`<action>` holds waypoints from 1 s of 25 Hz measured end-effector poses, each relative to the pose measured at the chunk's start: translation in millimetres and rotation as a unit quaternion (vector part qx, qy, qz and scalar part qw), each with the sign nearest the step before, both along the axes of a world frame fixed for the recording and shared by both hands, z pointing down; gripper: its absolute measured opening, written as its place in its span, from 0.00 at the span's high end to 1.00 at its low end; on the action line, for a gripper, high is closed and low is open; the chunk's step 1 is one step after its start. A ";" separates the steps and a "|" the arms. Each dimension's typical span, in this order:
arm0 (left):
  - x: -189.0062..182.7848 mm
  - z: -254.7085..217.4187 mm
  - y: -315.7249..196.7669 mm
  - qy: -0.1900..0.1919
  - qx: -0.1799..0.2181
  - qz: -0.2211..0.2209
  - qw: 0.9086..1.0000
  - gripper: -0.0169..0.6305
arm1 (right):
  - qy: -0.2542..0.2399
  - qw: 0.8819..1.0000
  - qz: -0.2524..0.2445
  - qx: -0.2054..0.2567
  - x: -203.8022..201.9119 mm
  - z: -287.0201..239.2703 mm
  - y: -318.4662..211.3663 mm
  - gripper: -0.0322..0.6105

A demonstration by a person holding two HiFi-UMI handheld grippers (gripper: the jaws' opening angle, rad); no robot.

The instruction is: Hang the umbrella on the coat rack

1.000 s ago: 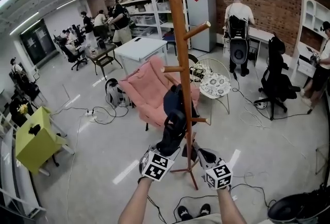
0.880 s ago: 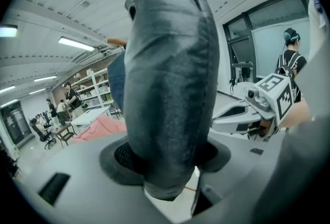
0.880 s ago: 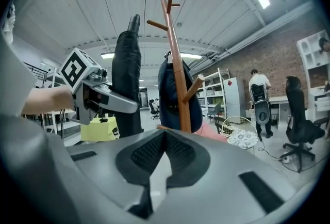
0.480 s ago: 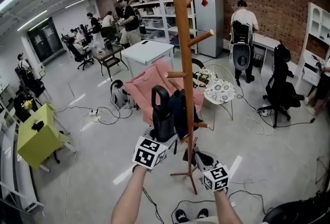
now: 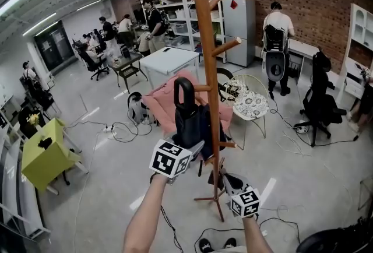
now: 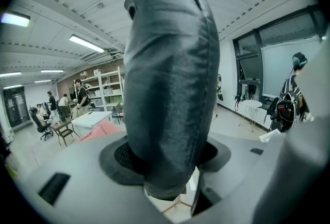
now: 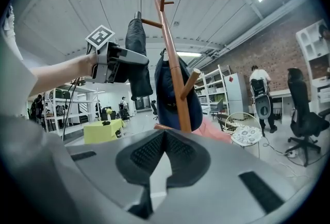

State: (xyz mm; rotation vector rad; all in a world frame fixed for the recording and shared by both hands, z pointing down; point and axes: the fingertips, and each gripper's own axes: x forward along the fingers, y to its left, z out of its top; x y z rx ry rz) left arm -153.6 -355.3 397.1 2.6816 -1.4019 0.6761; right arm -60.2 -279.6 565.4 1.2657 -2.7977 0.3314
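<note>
My left gripper (image 5: 187,147) clamps the folded black fabric umbrella (image 5: 187,120) beside the tall wooden coat rack (image 5: 205,24), not yet hung; my right gripper (image 5: 225,176) is closed, empty.

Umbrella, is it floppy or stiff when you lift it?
Probably stiff inside: the umbrella stands upright from the left gripper without drooping. Its cover looks soft, since the fabric creases above the jaws that squeeze it. It seems light, as one gripper holds it up beside the coat rack.
</note>
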 end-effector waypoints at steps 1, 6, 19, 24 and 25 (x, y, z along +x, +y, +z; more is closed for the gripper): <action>2.6 1.3 -1.1 0.003 -0.005 0.005 1.000 0.57 | -0.001 1.000 0.000 -0.001 0.0 1.3 0.3 0.95; 7.9 10.3 -4.2 0.002 -0.022 0.021 1.000 0.57 | 0.001 1.000 0.006 0.000 4.0 3.0 0.2 0.95; 27.3 33.9 -16.3 0.007 -0.048 0.040 0.998 0.57 | 0.002 0.999 0.031 -0.008 24.2 10.0 -4.1 0.95; 33.8 44.4 -18.8 0.006 -0.057 0.045 0.997 0.57 | -0.002 0.999 0.042 -0.007 34.1 9.0 -7.2 0.95; 35.4 45.4 -19.7 0.007 -0.058 0.046 0.997 0.57 | -0.002 0.999 0.044 -0.008 35.8 9.3 -8.4 0.95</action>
